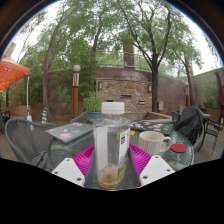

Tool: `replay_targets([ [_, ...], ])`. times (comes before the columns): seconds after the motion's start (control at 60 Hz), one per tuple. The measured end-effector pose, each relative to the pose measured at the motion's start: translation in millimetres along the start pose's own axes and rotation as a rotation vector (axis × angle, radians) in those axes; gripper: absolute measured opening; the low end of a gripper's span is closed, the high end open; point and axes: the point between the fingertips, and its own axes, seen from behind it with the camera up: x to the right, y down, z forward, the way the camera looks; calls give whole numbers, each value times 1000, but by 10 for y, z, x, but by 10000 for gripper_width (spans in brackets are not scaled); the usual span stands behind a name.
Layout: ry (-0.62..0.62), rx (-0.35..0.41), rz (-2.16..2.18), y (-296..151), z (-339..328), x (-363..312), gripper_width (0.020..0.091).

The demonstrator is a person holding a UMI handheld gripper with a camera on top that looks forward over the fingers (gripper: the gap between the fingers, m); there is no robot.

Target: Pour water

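A clear plastic bottle (pixel 111 140) with a white cap and a paper label stands upright between my fingers, a little yellowish liquid at its bottom. My gripper (pixel 111 158) is shut on it, and the pink pads (pixel 84 157) press against both of its sides. A white cup (pixel 154 141) stands on the glass table (pixel 70 133) just right of the bottle, beyond the right finger.
Right of the cup sits a small red-lidded container (pixel 179 149), with a black bag (pixel 188 124) behind it. A metal mesh chair (pixel 28 141) stands at the table's left. Papers (pixel 68 131) lie on the table behind the bottle. Beyond are a brick wall and trees.
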Motion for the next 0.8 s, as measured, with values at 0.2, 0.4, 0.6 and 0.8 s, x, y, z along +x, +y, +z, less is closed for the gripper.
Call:
replay_targets([
  [0.2, -55, -6, -50, -17, 35, -47, 510],
  [0.4, -176, -38, 16, -63, 195, -186, 443],
  [0.6, -336, -26, 797, -829, 388, -135, 442],
  [0.8, -509, -74, 1659, -1167, 398, 59, 440],
])
